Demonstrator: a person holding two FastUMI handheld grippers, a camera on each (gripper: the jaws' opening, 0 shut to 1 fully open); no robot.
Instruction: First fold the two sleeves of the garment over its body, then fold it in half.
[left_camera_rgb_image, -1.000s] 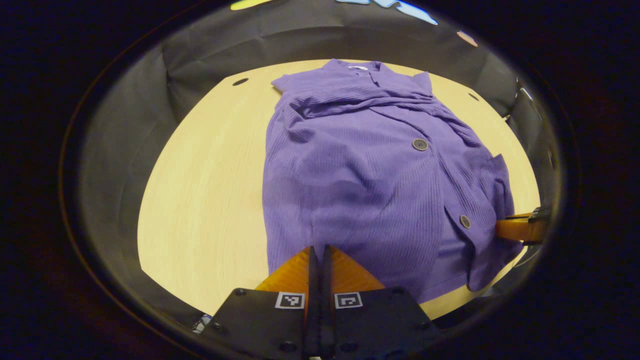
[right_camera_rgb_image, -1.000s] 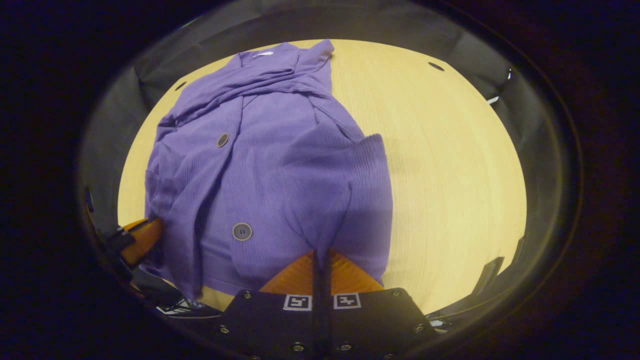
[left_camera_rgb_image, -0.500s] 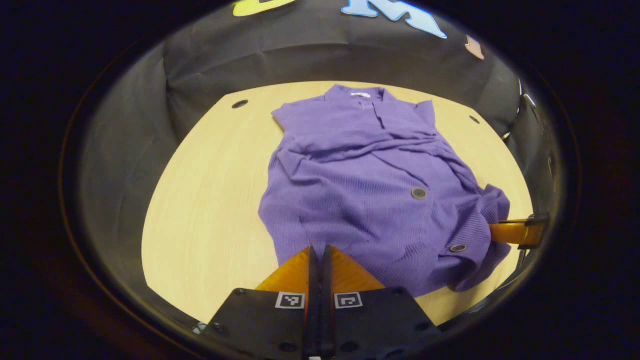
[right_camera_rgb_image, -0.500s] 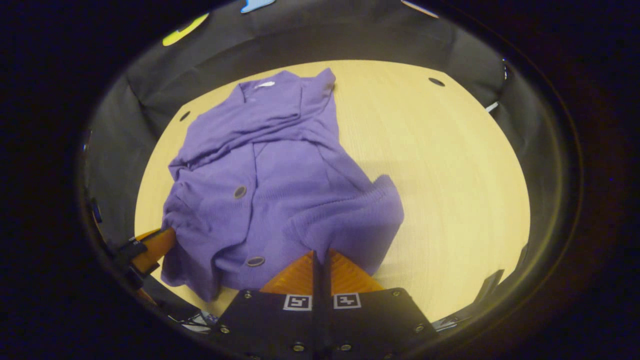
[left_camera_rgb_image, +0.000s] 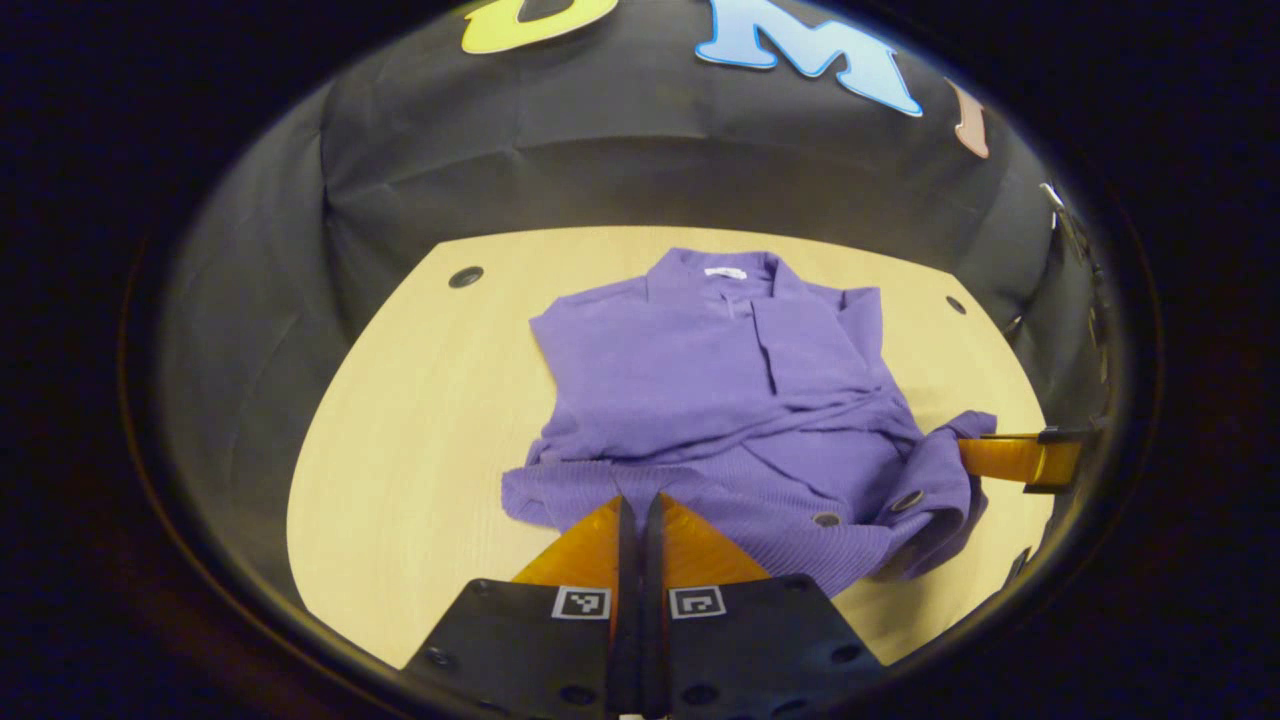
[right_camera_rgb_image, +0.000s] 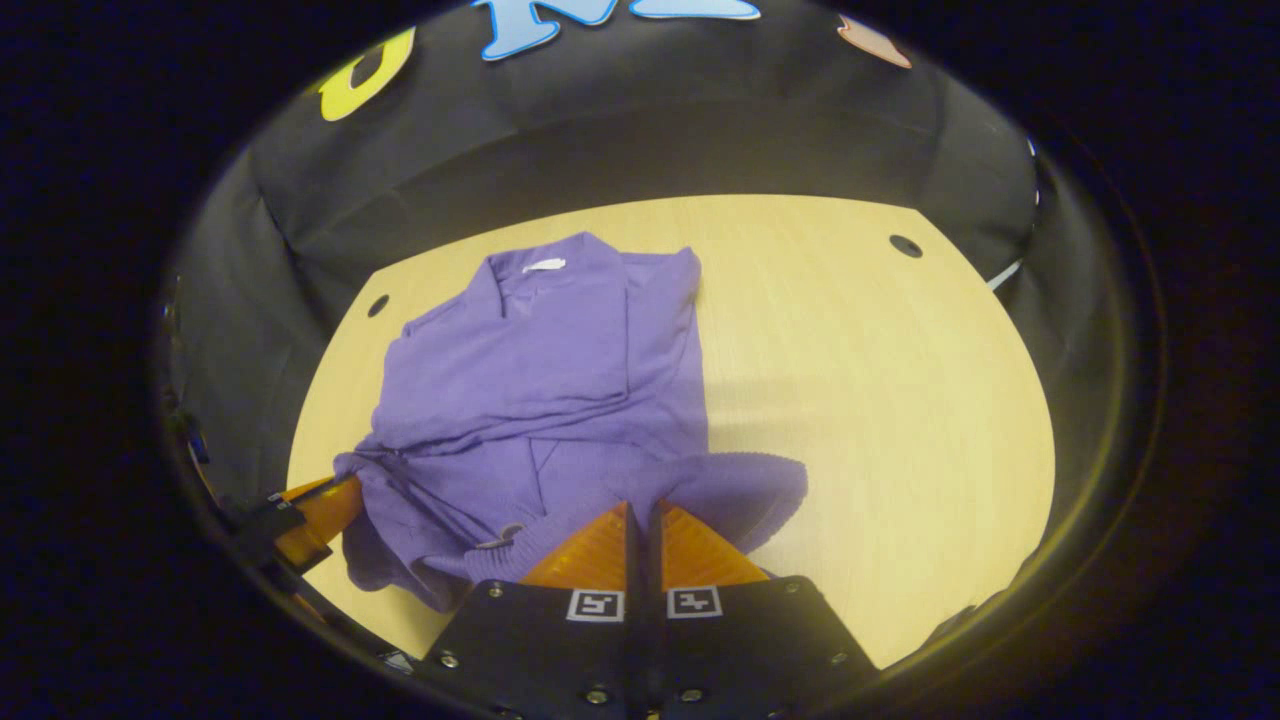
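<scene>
A pale wooden table with rounded corners stands in the booth, its grain running lengthwise. Small dark round holes sit near its far corners, one to each side. Black cloth hangs creased behind it and wraps around both ends of the table.

Purple ribbed garment; dk buttons; pale wood table; orange tongs.
</scene>
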